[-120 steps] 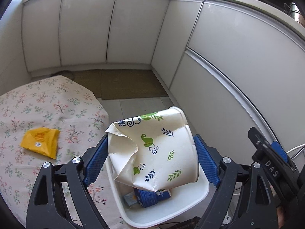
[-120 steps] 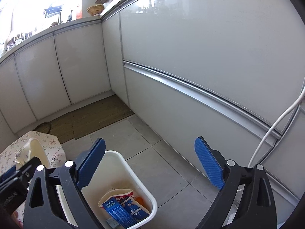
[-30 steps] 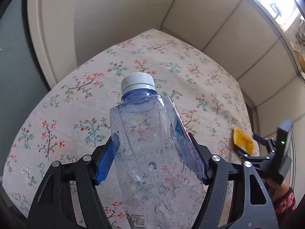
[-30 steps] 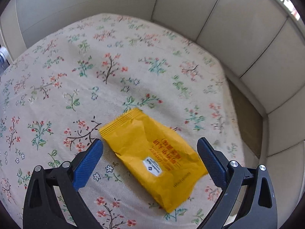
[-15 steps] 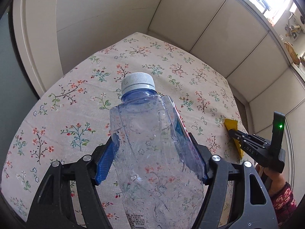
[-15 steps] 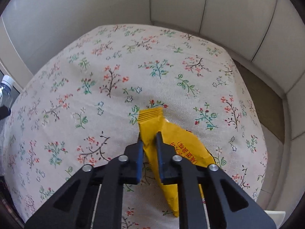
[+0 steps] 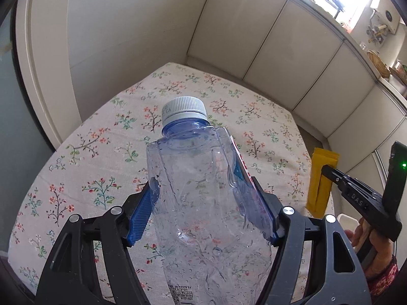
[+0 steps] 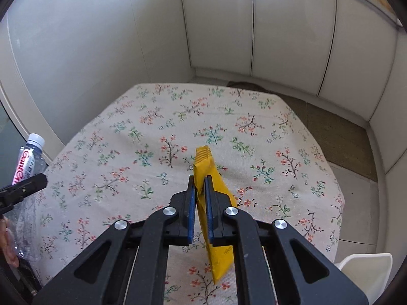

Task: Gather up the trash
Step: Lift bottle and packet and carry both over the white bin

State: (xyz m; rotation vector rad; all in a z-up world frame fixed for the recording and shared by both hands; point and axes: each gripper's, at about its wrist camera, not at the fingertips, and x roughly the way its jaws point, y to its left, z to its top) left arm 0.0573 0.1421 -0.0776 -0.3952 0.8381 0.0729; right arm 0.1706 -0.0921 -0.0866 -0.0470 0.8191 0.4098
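Yellow packet (image 8: 212,203), flat on the desk (image 8: 152,127) a second ago, now hangs clamped in the right hand-held gripper (image 8: 200,185). Left hand-held gripper (image 7: 203,200), angled downward, stays clamped on the clear bottle (image 7: 201,190).

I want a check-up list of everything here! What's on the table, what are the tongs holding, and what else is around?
Surface: table with flowered cloth; no loose things lie on the part in view.
Job's things: clear plastic bottle with a white cap, held upright; yellow wrapper, hanging edge-on off the cloth.
Clutter: nothing seen.
Grippers: left tongs shut on the bottle; right tongs shut on the wrapper, both above the table.
Cables: nothing seen.
Surroundings: pale cabinet doors behind the table, a brown floor mat, and the rim of a white bin at the lower right.
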